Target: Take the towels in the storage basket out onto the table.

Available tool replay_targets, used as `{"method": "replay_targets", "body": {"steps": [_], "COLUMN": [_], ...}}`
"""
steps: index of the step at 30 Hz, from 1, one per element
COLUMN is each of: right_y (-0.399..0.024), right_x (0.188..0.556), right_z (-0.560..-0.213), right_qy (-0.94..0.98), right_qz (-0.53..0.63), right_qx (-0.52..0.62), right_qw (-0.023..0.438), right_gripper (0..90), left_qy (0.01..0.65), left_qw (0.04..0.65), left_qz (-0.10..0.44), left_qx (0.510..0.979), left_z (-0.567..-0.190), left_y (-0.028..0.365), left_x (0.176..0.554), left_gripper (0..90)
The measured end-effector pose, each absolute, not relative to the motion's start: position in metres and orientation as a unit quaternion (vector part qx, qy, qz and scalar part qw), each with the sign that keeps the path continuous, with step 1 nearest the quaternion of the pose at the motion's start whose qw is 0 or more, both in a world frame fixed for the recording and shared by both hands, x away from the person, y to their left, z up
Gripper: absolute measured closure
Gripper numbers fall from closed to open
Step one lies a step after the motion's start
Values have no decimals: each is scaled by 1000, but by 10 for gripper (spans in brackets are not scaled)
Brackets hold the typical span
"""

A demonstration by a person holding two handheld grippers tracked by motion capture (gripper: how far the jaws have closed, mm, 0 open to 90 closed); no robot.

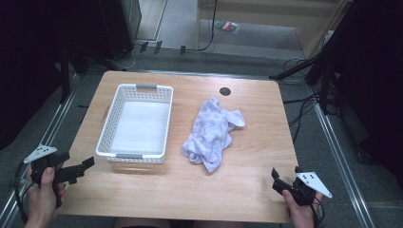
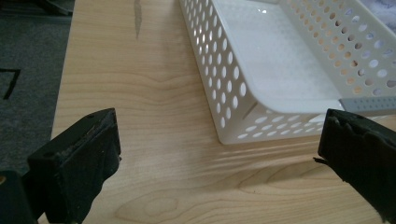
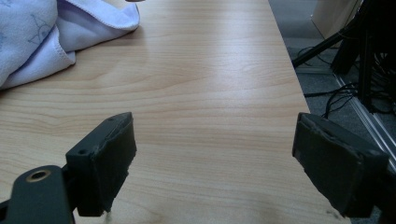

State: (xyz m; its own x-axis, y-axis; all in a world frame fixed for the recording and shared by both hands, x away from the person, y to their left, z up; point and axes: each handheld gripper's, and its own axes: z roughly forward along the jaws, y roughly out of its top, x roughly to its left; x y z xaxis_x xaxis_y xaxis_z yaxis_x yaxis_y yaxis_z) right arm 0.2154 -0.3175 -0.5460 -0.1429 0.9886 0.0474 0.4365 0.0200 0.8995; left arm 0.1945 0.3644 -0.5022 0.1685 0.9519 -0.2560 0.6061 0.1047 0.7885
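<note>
High view: wooden table fills the centre of the frame, grey floor around it. Left gripper sits at the lower left, over the table's near-left corner, held in a hand coming up from the bottom edge; grey three-cornered plate on top of it. Its jaws stand wide apart, nothing between them. Right gripper at the lower right, near the table's front edge, likewise in a hand, jaws spread and empty. White perforated basket left of centre, grey handle strips at its near and far ends, inside bare. Its near-left corner is close to the left gripper but not touching. Pale lilac printed cloth lies crumpled just right of centre, flat on the wood, beside the basket with a strip of bare table between them; well apart from both grippers. Small dark round mark on the table near its far edge, above the cloth. Left gripper view: basket corner in the upper right of the frame, seen between the two black jaws, bare wood below it. Right gripper view: cloth in the upper left corner, bare wood between the open jaws, cables on the floor at the upper right.
</note>
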Motion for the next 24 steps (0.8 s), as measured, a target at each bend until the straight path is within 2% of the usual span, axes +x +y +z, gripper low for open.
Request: {"method": "replay_targets", "body": {"steps": [11, 16, 24], "right_y": [-318, -318, -320], "right_x": [215, 214, 215], "right_z": [-546, -546, -546], "right_qy": [630, 630, 632], "right_qz": [419, 422, 426], "right_qx": [562, 562, 558], "right_qw": [333, 331, 328], "right_gripper": [138, 138, 136], "left_qy": [606, 592, 589], "left_qw": [457, 458, 484], "left_qz": [230, 255, 249], "left_qx": [609, 612, 597], "left_z": [-546, -549, -552], "left_y": [372, 370, 371], "left_x": [190, 187, 189], "left_gripper": [0, 0, 0]}}
